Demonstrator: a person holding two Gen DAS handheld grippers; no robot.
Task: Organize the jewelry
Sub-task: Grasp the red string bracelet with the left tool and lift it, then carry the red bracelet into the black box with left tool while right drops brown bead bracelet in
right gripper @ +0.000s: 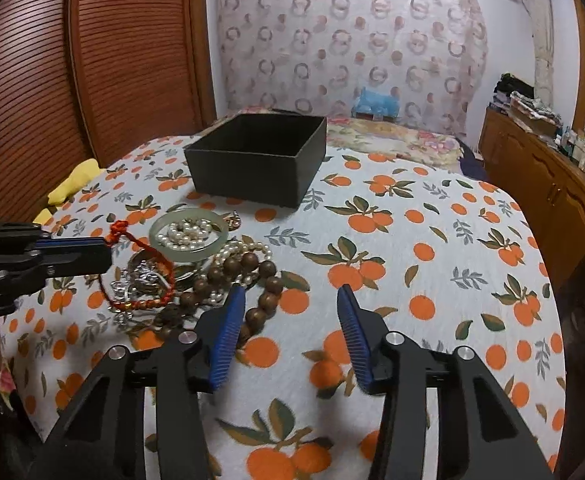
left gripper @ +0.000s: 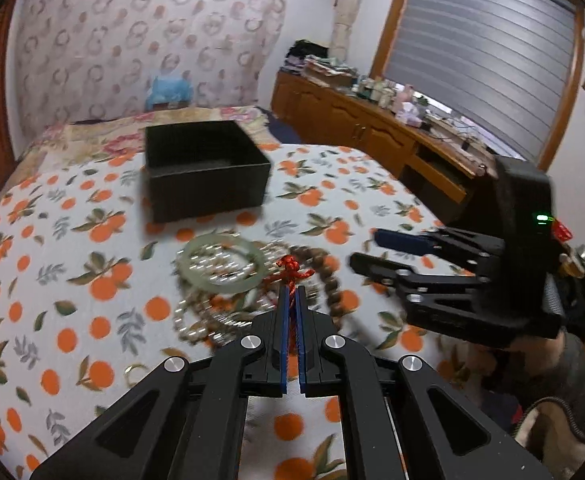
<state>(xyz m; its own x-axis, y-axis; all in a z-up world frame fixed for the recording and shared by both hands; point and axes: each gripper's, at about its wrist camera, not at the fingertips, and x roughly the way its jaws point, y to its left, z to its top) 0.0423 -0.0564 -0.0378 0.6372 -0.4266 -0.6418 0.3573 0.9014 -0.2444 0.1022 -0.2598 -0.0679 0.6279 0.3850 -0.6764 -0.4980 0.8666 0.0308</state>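
Right gripper (right gripper: 290, 300) stands with blue-padded jaws apart, nothing between them, over the orange-printed bedspread (right gripper: 432, 248). Left gripper (right gripper: 106, 249) pinches the red knotted cord bracelet (right gripper: 148, 276). Beside it: pale green jade bangle (right gripper: 188, 233), brown wooden bead string (right gripper: 252, 280), white pearl strand (right gripper: 186, 232). Open black square box (right gripper: 258, 172) sits beyond.

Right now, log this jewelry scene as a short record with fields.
surface: bedspread printed with oranges
container: black box, open, no jewelry visible inside
pile: jade bangle lying over pearl strand, wooden bead bracelet, silver pieces
left gripper: shut on red cord bracelet, cord partly lifted from pile
right gripper: open, nothing between pads, beside the wooden beads
in box so far: nothing seen
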